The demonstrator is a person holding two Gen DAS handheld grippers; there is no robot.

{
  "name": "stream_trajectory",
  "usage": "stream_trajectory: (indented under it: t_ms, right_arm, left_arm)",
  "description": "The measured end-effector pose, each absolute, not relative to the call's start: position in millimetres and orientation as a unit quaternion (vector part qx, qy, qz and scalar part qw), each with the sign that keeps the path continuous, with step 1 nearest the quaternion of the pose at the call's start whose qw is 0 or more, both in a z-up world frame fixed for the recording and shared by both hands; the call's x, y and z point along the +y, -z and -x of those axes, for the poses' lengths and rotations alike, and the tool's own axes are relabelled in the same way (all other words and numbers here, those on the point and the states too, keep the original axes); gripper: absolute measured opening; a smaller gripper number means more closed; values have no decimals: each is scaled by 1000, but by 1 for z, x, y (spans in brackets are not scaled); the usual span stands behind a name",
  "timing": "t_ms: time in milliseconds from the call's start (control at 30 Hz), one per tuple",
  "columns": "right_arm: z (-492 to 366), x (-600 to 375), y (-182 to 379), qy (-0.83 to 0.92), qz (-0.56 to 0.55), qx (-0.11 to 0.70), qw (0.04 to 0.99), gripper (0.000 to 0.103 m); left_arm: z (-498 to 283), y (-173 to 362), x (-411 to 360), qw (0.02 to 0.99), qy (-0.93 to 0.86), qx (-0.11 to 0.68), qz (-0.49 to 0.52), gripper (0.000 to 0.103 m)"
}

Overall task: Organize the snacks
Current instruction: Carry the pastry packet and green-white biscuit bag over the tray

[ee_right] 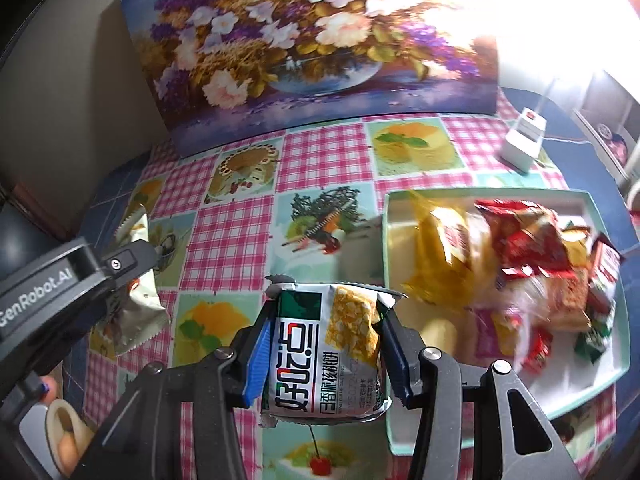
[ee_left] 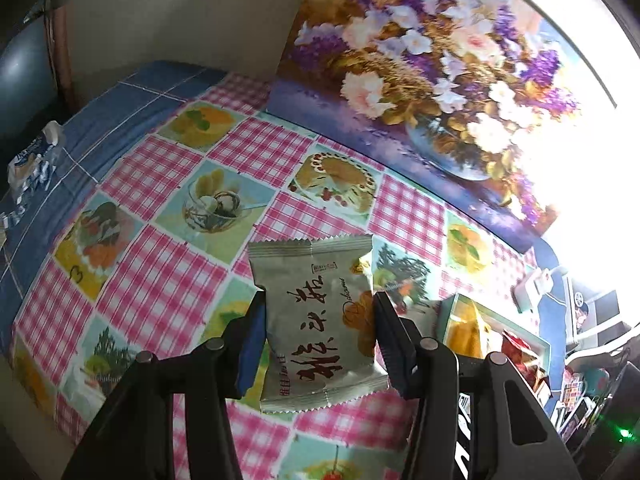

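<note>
Now we carry two packets toward the tray [ee_right: 600, 376]: left tool [ee_left: 320, 330] clamps the silver packet [ee_left: 316, 320], right tool [ee_right: 326, 344] clamps the green-and-white packet [ee_right: 332, 344] just beside it.

Checked tablecloth [ee_right: 224, 240]: bare and passable across centre and left. Far edge closed off by upright flower painting [ee_right: 312, 52]. Right: tray [ee_right: 404, 436] heaped with snack packets [ee_right: 520, 264]; white box [ee_right: 524, 140] at far right.
</note>
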State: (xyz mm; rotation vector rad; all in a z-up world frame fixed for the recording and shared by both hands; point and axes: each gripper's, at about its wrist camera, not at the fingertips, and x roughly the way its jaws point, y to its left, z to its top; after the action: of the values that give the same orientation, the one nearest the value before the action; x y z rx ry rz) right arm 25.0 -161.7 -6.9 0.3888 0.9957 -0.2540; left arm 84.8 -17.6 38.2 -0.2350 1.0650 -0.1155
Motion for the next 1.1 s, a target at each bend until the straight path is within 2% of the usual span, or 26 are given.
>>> stream_trajectory:
  t_ms: [500,1100]
  right_arm:
    - [21,-191,3,153,-214,450,854,52]
    - [36,-244,15,213,-264,443,830,52]
  left_arm:
    - [-29,-45,-56,866,60,485,107,53]
    - [-29,-29,-85,861,97,493,71,53]
